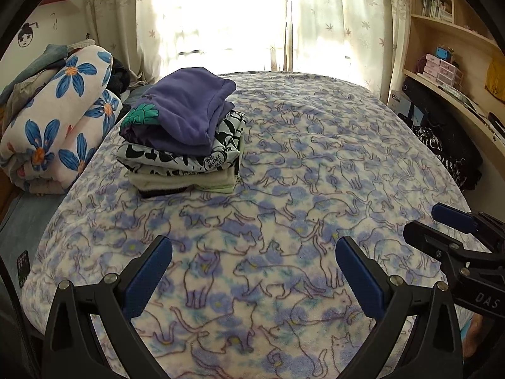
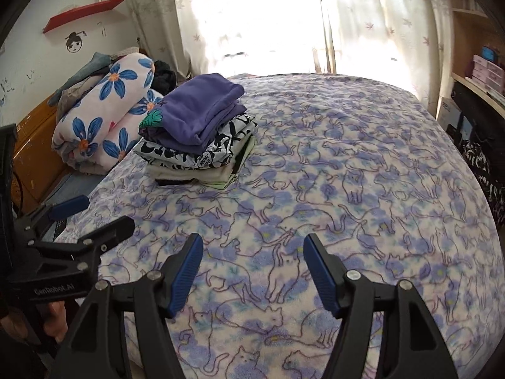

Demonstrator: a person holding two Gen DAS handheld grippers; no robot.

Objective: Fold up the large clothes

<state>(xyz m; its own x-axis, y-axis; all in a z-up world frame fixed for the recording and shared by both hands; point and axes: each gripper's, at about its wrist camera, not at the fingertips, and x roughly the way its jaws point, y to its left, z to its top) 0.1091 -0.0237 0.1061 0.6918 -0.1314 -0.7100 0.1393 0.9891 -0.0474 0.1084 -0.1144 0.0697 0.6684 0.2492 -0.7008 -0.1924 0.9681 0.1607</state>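
Observation:
A stack of folded clothes (image 1: 186, 132) (image 2: 199, 135) sits on the far left part of the bed, a purple garment on top, a black-and-white printed one under it, pale ones at the bottom. My left gripper (image 1: 254, 252) hovers open over the bare cat-print blanket (image 1: 315, 164), nothing between its blue pads. My right gripper (image 2: 252, 248) is open too, empty, over the same blanket (image 2: 347, 164). Each gripper shows in the other's view: the right one (image 1: 435, 221) at the right edge, the left one (image 2: 94, 214) at the left edge, held by a hand (image 2: 53, 319).
A rolled quilt with blue flowers (image 1: 60, 120) (image 2: 104, 120) lies left of the stack with other clothes behind it. Curtains (image 1: 331, 15) cover a bright window at the back. Shelves and a desk (image 1: 448, 72) stand right of the bed, dark fabric (image 1: 442, 148) below. A phone (image 1: 22, 268) lies at left.

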